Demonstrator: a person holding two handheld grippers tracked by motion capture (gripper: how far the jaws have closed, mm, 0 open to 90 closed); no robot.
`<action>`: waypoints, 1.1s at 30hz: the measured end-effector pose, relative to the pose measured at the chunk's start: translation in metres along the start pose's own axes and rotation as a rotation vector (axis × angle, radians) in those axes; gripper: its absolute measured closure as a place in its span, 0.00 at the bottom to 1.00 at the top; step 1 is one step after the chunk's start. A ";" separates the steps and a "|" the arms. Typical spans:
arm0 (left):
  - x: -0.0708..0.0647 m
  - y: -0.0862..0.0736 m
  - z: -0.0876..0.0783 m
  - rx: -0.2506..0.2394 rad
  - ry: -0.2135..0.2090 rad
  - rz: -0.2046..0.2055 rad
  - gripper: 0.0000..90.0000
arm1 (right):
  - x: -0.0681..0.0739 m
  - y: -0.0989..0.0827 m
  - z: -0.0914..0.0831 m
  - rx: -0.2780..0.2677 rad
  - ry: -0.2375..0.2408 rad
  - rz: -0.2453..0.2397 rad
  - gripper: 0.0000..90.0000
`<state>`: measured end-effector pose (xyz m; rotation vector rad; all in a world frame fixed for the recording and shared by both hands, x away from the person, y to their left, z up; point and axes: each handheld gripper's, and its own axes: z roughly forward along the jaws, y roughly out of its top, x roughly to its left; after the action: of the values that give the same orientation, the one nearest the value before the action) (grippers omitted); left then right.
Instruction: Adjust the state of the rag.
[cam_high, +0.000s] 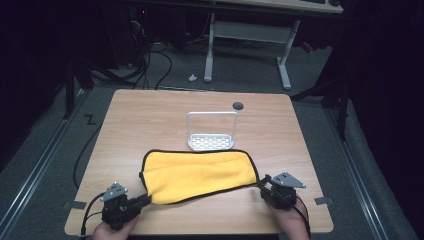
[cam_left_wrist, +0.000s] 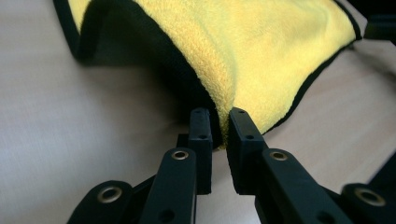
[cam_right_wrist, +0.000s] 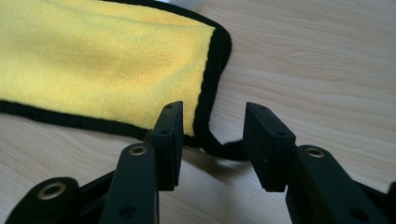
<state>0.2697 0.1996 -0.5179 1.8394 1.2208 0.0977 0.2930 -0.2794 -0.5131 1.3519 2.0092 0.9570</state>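
The yellow microfibre cloth with black piping (cam_high: 200, 175) lies folded at the table's near middle, long axis running left to right. The left gripper (cam_left_wrist: 219, 122) pinches its near-left corner between nearly closed jaws. The right gripper (cam_right_wrist: 212, 122), jaws apart and empty, straddles the near-right corner; closing on it likely comes next.

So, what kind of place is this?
Probably a lab or workshop: a wooden table on grey carpet, loose cables on the floor behind, another desk, and a yellow cloth laid out for handling.
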 end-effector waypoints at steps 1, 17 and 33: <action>0.000 -0.002 -0.001 0.004 0.002 -0.003 0.90 | 0.001 0.001 0.002 0.002 0.012 0.005 0.65; -0.018 -0.016 -0.023 0.001 -0.035 0.040 0.89 | 0.024 -0.021 -0.045 0.021 -0.006 -0.033 0.90; 0.013 0.014 -0.015 -0.028 0.058 0.041 0.75 | 0.021 -0.006 -0.053 -0.033 0.004 -0.018 0.74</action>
<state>0.2790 0.2174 -0.5045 1.8483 1.2157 0.1908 0.2424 -0.2754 -0.4859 1.3133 1.9967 0.9809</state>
